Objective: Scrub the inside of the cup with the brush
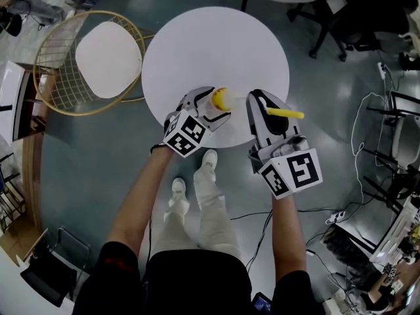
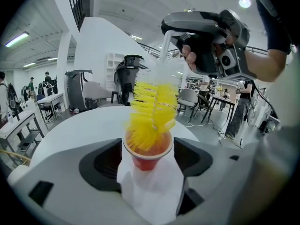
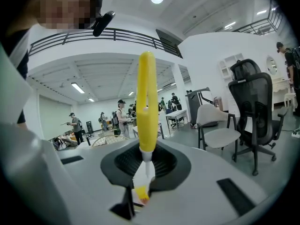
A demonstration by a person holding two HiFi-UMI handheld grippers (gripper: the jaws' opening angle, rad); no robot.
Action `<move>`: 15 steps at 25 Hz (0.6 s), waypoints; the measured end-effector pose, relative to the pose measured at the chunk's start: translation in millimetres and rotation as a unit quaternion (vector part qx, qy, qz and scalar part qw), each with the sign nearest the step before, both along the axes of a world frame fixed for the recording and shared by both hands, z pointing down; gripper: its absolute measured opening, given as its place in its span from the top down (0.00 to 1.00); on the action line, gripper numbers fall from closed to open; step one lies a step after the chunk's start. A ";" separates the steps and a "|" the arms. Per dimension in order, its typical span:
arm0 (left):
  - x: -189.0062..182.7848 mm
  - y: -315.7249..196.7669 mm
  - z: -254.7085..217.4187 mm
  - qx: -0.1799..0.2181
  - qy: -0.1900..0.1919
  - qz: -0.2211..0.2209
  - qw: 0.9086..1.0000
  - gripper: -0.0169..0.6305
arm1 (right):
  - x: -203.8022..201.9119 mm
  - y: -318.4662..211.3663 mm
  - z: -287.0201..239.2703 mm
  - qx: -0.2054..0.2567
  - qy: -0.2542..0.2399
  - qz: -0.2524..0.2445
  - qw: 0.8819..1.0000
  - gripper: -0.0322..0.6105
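Observation:
A red cup [image 2: 147, 157] with a white outside sits between the jaws of my left gripper [image 2: 147, 161], which is shut on it. The brush's yellow bristles [image 2: 152, 111] reach into the cup's mouth and stick out above the rim. My right gripper [image 2: 206, 36] hovers above and to the right, shut on the brush. In the right gripper view the yellow handle [image 3: 146, 102] stands between the jaws of the right gripper [image 3: 143, 168]. In the head view the left gripper [image 1: 211, 108] and the right gripper [image 1: 264, 107] meet at the cup [image 1: 220, 99] over the round white table [image 1: 210, 51].
A gold wire chair [image 1: 98, 61] with a white seat stands left of the table. Black office chairs [image 1: 335, 12] are at the upper right. Cables and a power strip [image 1: 335, 216] lie on the floor at the right. The person's legs and shoes [image 1: 193, 186] are below the table's near edge.

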State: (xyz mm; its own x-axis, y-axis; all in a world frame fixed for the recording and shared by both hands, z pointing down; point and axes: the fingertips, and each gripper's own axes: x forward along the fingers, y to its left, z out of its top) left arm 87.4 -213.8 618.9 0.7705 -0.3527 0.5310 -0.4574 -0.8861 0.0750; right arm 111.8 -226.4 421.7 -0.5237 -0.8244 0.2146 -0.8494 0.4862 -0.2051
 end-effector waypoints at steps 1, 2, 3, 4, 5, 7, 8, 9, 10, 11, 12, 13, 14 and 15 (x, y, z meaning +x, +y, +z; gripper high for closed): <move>-0.2 -0.2 -0.5 0.001 -0.001 0.000 1.000 0.44 | -0.5 0.1 -0.4 0.000 0.000 -0.001 1.000 0.87; -0.4 -0.3 -1.0 0.001 -0.001 -0.001 1.000 0.44 | -1.1 0.4 -0.6 0.000 0.000 -0.002 1.000 0.87; -0.7 -0.4 -1.5 0.002 -0.002 -0.002 1.000 0.44 | -1.6 0.6 -0.8 0.000 -0.001 -0.003 1.000 0.87; -1.1 -0.4 -1.9 0.002 -0.002 -0.002 1.000 0.44 | -2.2 0.6 -0.9 0.000 -0.001 -0.003 1.000 0.87; -1.4 -0.7 -2.3 0.002 -0.002 -0.002 1.000 0.44 | -2.9 0.4 -1.2 0.000 -0.001 -0.004 1.000 0.87; -2.6 -1.5 -2.4 0.003 -0.003 -0.001 1.000 0.44 | -4.4 -0.3 -1.8 0.000 -0.001 -0.004 1.000 0.87; -3.4 -1.9 -2.1 0.004 -0.004 -0.002 1.000 0.44 | -5.2 -0.5 -2.2 0.000 -0.001 -0.004 1.000 0.87; -4.1 -2.2 -1.7 0.004 -0.006 -0.002 1.000 0.44 | -5.8 -0.5 -2.8 0.000 -0.001 -0.004 1.000 0.87; -4.5 -2.3 -1.5 0.005 -0.007 -0.002 1.000 0.44 | -6.1 -0.3 -3.5 0.001 -0.001 -0.005 1.000 0.87; -4.7 -2.4 -1.4 0.005 -0.008 -0.002 1.000 0.44 | -6.3 -0.1 -4.4 0.001 -0.002 -0.005 1.000 0.87; -4.7 -2.4 -1.5 0.005 -0.010 -0.002 1.000 0.44 | -6.4 0.2 -5.4 0.001 -0.002 -0.005 1.000 0.87; -4.7 -2.4 -1.7 0.005 -0.011 -0.001 1.000 0.44 | -6.5 0.4 -6.4 0.002 -0.001 -0.006 1.000 0.87; -4.9 -2.4 -1.8 0.005 -0.012 -0.001 1.000 0.44 | -6.6 0.6 -7.6 0.002 -0.001 -0.006 1.000 0.87; -5.1 -2.5 -2.0 0.005 -0.013 -0.001 1.000 0.44 | -6.7 0.6 -8.9 0.003 -0.001 -0.006 1.000 0.87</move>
